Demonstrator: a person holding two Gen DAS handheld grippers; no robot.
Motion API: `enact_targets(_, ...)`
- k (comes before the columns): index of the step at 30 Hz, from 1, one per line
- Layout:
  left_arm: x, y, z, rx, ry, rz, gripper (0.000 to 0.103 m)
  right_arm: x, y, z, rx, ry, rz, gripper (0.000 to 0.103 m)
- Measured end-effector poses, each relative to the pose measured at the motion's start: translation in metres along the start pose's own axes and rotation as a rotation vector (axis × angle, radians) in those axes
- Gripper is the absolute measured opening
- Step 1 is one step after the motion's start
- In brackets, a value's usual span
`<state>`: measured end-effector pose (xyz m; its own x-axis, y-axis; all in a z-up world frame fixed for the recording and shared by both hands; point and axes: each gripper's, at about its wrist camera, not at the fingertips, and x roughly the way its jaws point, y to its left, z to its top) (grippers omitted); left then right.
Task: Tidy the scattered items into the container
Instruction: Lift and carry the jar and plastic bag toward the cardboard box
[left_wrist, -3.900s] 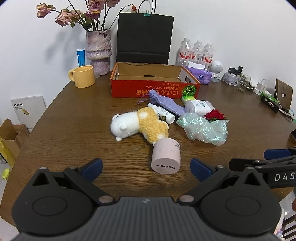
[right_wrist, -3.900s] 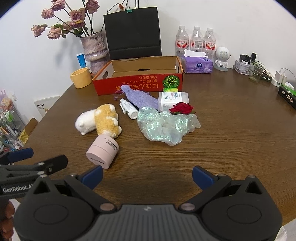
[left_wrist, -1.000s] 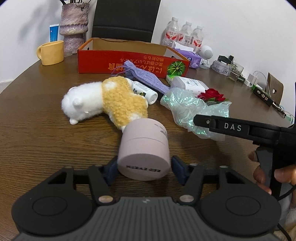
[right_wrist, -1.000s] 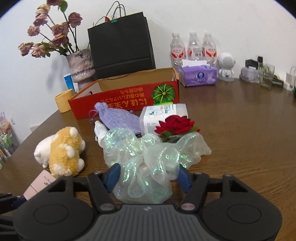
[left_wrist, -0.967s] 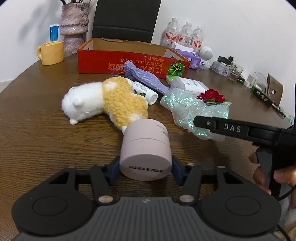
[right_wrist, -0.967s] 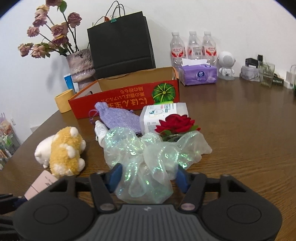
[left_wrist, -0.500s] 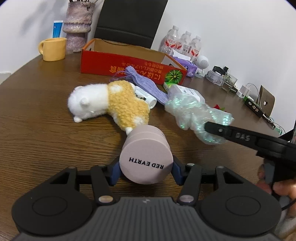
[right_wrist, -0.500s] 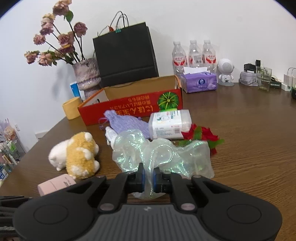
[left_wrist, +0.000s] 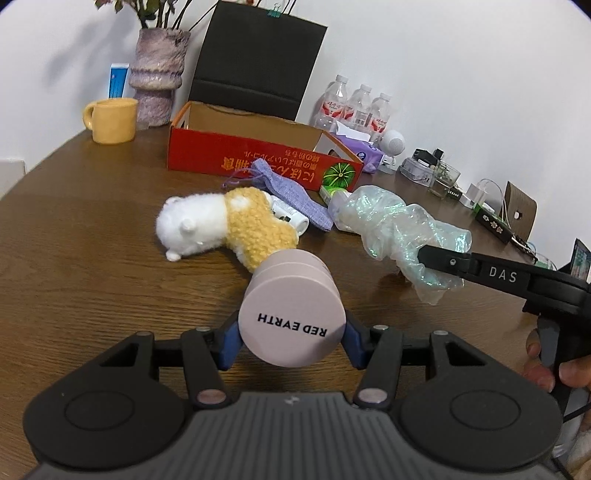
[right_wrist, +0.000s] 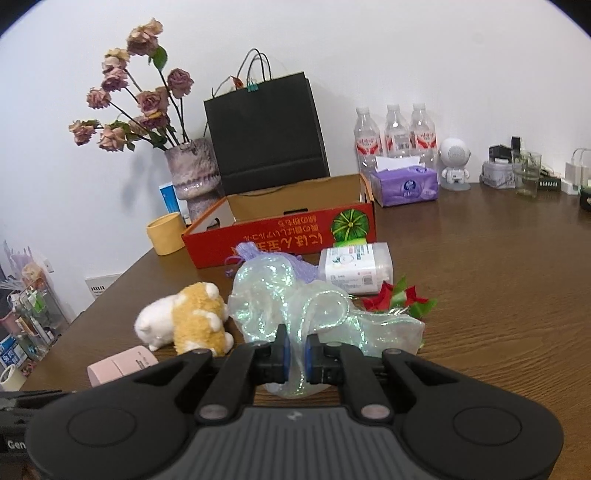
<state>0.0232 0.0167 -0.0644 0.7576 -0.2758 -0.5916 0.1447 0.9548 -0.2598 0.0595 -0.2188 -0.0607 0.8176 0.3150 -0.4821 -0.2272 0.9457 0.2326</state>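
Clamped between the blue pads of the left gripper (left_wrist: 291, 338), a pink jar (left_wrist: 291, 314) is held side-on, its labelled flat end turned toward the camera, a hold that suits a round body which would otherwise roll on the counter (left_wrist: 74, 258). The fingers of the right gripper (right_wrist: 296, 352) are pinched shut on a fold of the iridescent bag (right_wrist: 317, 314), a thin crinkled film being best caught by a tight nip; the rest of the bag trails toward 12 o'clock from the fingers. The red box (right_wrist: 280, 236), judged to be the container, lies at 12 o'clock of both grippers, open side up, well apart from the fingers. A plush toy (left_wrist: 221, 225), a purple pouch (left_wrist: 291, 195) and a red flower (right_wrist: 395, 299) are left lying between the grippers and the box.
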Motion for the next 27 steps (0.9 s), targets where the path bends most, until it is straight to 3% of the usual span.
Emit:
enact_targets(6, -0.015, 0.001, 0.007, 0.040, 0.012, -0.021, 0.055, -0.017, 0.003, 0.010, 0.008, -0.011, 0.045, 0.007)
enact_targets(12, -0.025, 0.003, 0.009, 0.042, 0.006, -0.040, 0.055, -0.032, -0.006, 0.040, 0.095, -0.003, 0.179, 0.007)
enact_targets(17, -0.030, 0.003, 0.010, 0.050, 0.012, -0.046, 0.055, -0.042, 0.000, 0.059, 0.060, -0.046, 0.162, 0.007)
enact_targets(27, -0.035, 0.005, 0.031, 0.097, 0.052, -0.039, 0.055, -0.053, 0.013, 0.090, -0.009, -0.050, 0.136, 0.007)
